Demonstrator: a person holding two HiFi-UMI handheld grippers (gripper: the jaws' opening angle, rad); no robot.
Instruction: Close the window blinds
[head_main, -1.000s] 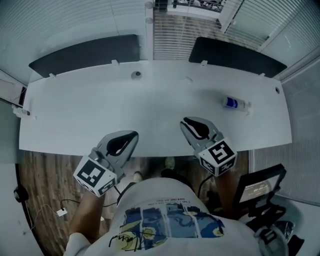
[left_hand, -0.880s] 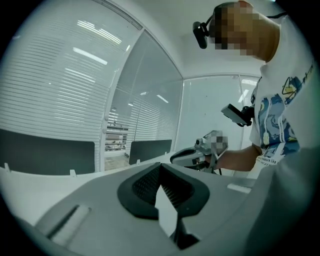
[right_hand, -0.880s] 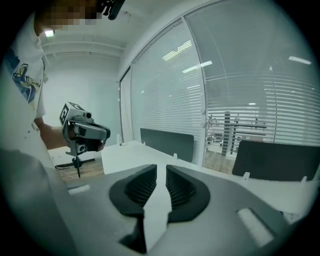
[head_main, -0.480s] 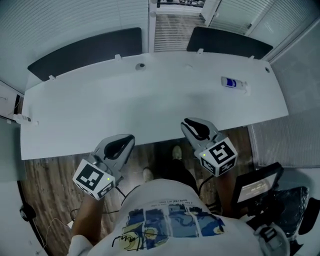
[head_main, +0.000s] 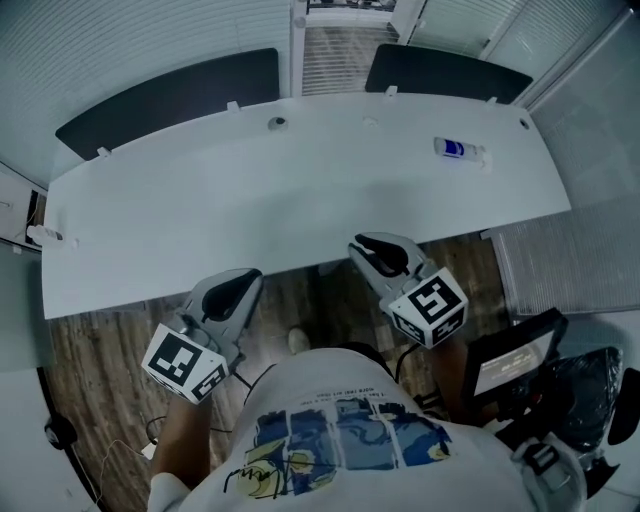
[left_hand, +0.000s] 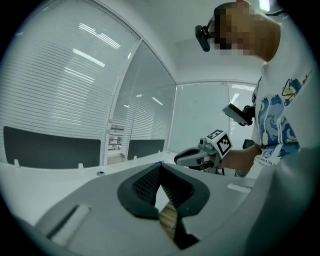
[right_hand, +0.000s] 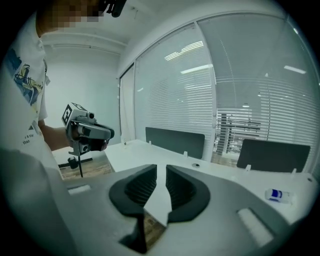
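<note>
**Step back from the counter, blinds well out of reach**

Both grippers have drawn back from the counter (head_main: 250, 190): a second ago they hung over its near edge, and now they sit over the wood floor (head_main: 110, 340), with the counter farther toward 12 o'clock. The left hand-held gripper (head_main: 250, 276) has its jaws pressed together on nothing. The right hand-held gripper (head_main: 360, 246) has its jaws a narrow slit apart, also with nothing between them.

The blinds (head_main: 130, 40) hang at 12 o'clock from both grippers, past the far edge of the counter and the dark panels (head_main: 170, 100) along it, well apart from either gripper. They are white horizontal slats across the glass walls. In the right gripper view the slats are tilted open enough for the room behind to show through.

A small bottle (head_main: 455, 149) with a blue label lies on its side on the counter at 1 o'clock; its contents cannot be made out.
</note>
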